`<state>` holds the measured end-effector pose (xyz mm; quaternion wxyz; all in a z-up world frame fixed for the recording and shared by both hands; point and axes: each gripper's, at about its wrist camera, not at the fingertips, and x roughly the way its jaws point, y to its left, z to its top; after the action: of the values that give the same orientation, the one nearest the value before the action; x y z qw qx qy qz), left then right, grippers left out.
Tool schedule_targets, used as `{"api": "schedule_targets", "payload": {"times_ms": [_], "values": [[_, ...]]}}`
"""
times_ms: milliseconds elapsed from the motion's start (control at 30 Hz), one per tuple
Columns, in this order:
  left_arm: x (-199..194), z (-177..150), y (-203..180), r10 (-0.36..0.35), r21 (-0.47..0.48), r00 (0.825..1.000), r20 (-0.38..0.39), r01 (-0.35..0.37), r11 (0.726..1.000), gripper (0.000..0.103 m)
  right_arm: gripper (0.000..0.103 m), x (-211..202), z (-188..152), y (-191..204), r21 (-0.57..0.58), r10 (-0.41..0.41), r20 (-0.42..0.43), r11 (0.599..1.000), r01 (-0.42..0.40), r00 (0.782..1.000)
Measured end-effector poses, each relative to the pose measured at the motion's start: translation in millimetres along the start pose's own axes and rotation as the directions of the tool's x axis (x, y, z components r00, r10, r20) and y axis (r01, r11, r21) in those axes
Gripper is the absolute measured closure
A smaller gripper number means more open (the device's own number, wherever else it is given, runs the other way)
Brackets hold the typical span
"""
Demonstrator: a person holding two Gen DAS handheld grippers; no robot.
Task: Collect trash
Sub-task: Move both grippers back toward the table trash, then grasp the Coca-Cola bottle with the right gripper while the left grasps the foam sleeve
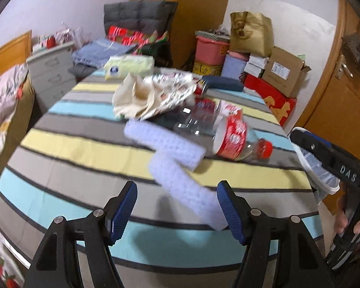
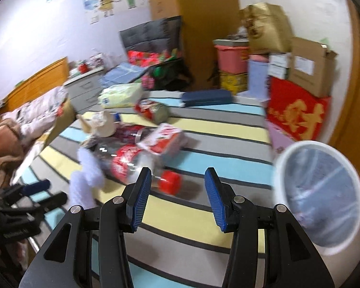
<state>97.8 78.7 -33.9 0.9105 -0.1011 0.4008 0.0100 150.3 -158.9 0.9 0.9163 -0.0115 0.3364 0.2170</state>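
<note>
- Currently the left gripper (image 1: 177,204) has its blue-padded fingers spread wide and empty, with the near end of the pale lilac, bent foam strip (image 1: 172,158) lying between them, close to the right pad.
- Foam strip: judged very light and soft; it will compress and bend under pressure. Take hold across its flat width, near the end closest to the counter's front edge.
- Likewise the right gripper (image 2: 177,196) has its fingers apart, holding nothing, aimed at the clear plastic bottle with red label and red cap (image 2: 141,165) lying on its side mid-counter.
- Bottle: judged empty, light, smooth and prone to rolling; grip the neck just behind the cap.
- Striped counter (image 1: 72,148) carries the remaining wrappers in a heap toward its far edge.
- White bin with clear liner (image 2: 321,192) stands off the counter's right edge.
</note>
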Motion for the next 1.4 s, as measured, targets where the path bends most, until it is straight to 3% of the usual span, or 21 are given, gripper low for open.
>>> {"api": "schedule_targets", "payload": {"times_ms": [200,400,533,767,933,1033,1167,1267,1400], "values": [[16,-7,8,-0.061,-0.078,0.997,-0.043,0.058,0.995,0.027,0.051,18,8,18,-0.046,0.082,-0.029,0.996,-0.083,0.996],[34,-6,4,-0.065,-0.096,0.995,-0.07,0.059,0.994,0.025,0.05,36,16,32,-0.088,0.124,-0.073,0.988,-0.13,0.99],[35,-8,3,-0.036,-0.058,0.997,-0.068,0.032,0.998,0.025,0.05,46,19,40,-0.131,0.145,-0.111,0.978,-0.159,0.983],[25,-5,31,-0.01,-0.079,0.998,-0.062,0.005,0.997,0.024,0.043,48,16,49,-0.175,0.157,-0.15,0.968,-0.182,0.976],[20,-4,52,0.046,-0.093,0.997,-0.068,-0.052,0.994,0.024,0.043,45,12,62,-0.215,0.191,-0.244,0.945,-0.245,0.951],[21,-6,66,0.026,-0.142,0.996,-0.089,-0.039,0.989,0.024,0.043,45,15,69,-0.234,0.212,-0.263,0.932,-0.276,0.941],[20,-7,74,-0.019,-0.194,0.996,-0.087,0.002,0.981,0.024,0.043,56,21,82,-0.342,0.127,-0.226,0.918,-0.201,0.966],[22,-5,68,-0.039,-0.189,0.996,-0.085,0.023,0.982,0.024,0.037,67,24,86,-0.36,0.157,-0.26,0.9,-0.247,0.953],[22,-1,58,-0.072,-0.189,0.995,-0.072,0.057,0.98,0.024,0.036,82,24,91,-0.385,0.121,-0.284,0.894,-0.228,0.951]]}}
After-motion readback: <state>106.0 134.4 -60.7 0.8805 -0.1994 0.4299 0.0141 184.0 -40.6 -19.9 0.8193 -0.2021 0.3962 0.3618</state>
